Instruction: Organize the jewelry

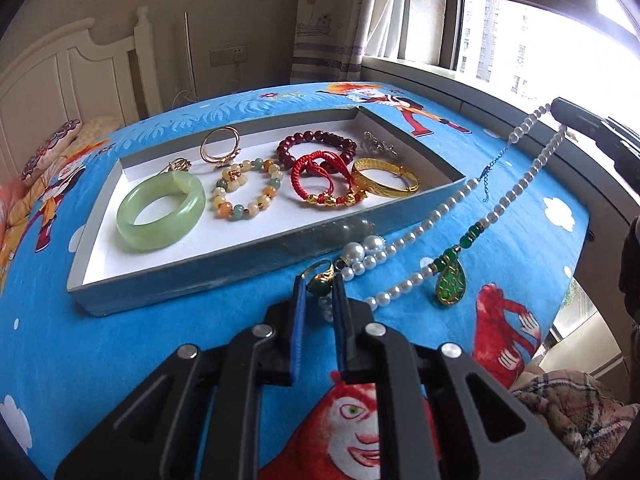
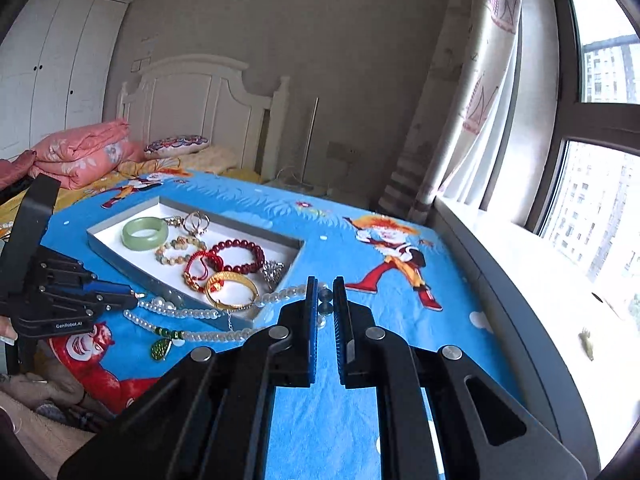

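The left wrist view looks steeply down from close over the near edge of the jewelry tray [image 1: 256,248] on the bed. The right wrist view faces more level, toward the headboard [image 2: 192,96] and window [image 2: 600,120]. Both share the tray [image 2: 192,304] and blue cartoon bedsheet [image 1: 120,360].

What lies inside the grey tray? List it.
Inside the grey tray: jade bangle, mixed-bead bracelet, gold rings, dark-red bead bracelet, red cord bracelet, gold bangle, silver piece. Overlaps hide parts.

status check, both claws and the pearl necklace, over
Left claw shut on gold ring at the tray's near wall. Right claw shut on pearl necklace, strand lifted, green pendant dangling. Small pearl bracelet lies under the strand.
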Demonstrator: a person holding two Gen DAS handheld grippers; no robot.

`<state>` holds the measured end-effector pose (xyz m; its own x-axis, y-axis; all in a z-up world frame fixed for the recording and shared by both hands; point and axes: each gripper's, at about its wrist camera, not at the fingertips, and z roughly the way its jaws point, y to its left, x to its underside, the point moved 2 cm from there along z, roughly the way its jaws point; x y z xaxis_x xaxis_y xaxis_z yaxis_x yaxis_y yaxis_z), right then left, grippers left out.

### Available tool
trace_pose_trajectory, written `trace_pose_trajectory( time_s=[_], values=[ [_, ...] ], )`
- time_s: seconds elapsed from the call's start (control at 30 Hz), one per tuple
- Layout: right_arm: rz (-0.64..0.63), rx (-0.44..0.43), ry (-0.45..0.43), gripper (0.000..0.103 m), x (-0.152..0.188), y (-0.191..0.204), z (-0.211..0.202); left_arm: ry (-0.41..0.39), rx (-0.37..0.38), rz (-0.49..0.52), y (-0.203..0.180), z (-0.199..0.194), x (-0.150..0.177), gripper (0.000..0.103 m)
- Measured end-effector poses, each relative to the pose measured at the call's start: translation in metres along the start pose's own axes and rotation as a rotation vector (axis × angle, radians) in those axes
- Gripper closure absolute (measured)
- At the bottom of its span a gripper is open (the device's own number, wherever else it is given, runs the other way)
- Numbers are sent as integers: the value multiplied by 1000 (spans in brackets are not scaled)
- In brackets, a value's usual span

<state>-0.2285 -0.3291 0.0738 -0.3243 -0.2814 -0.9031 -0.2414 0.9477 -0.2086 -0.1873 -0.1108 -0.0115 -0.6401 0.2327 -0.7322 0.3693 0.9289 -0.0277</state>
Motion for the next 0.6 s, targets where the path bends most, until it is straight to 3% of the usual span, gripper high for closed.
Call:
trace_pose_trajectory(
  time_s=[0.27,0.6],
  values=[
    [-2,37,-66,93,-25,-5,-20,-60,25,-56,19,-24,1,90],
    [-84,8,-137,93,-68,12,-27,-115,10,-46,27,-47,-21,90]
  ],
)
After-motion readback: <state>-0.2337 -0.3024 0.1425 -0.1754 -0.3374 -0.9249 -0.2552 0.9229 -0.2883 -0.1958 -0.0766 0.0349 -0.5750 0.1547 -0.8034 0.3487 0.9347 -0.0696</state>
